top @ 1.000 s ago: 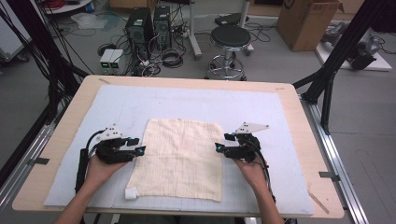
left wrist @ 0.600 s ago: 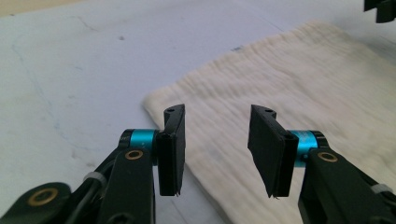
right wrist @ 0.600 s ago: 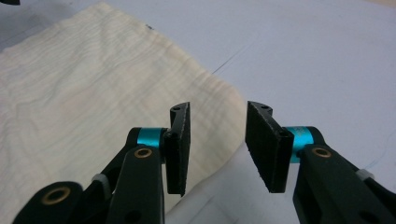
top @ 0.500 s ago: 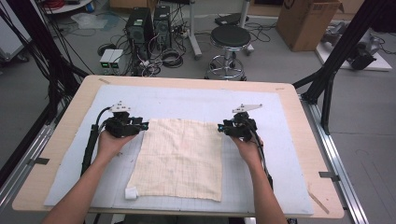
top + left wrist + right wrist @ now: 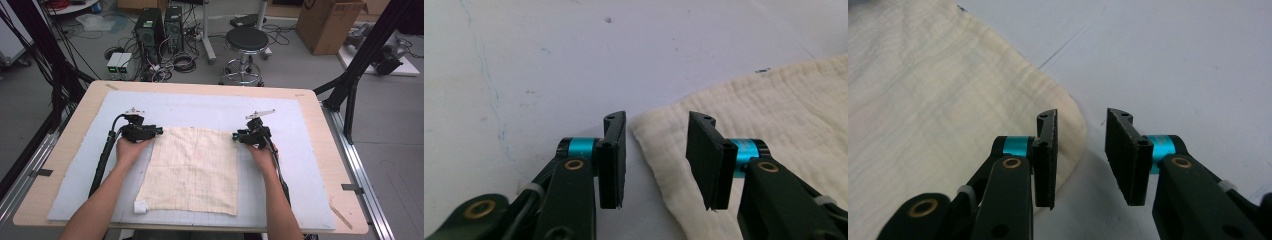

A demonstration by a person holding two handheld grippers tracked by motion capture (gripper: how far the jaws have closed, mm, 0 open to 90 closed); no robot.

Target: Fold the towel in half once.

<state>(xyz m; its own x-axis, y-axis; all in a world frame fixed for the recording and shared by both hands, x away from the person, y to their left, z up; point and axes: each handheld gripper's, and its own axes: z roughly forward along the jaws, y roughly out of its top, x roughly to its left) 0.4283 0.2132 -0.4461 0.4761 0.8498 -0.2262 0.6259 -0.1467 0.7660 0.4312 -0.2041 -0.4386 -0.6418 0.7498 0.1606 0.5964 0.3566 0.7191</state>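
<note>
Cloth (image 5: 192, 167): cream, faint tan grid of lines, one small white tag (image 5: 140, 206) at a corner. My left gripper (image 5: 656, 150) and right gripper (image 5: 1080, 150): black, turquoise collars, brass rivets. Mat (image 5: 310, 165): pale blue-grey. Table (image 5: 75, 135): light wood.

Even, bright overhead light falls on the table (image 5: 320, 150) in the high view, with soft, short shadows under the forearms. That view is slightly soft and grainy. In both gripper views the jaws are sharp (the mat behind blurs a little), casting faint shadows; no glare.
</note>
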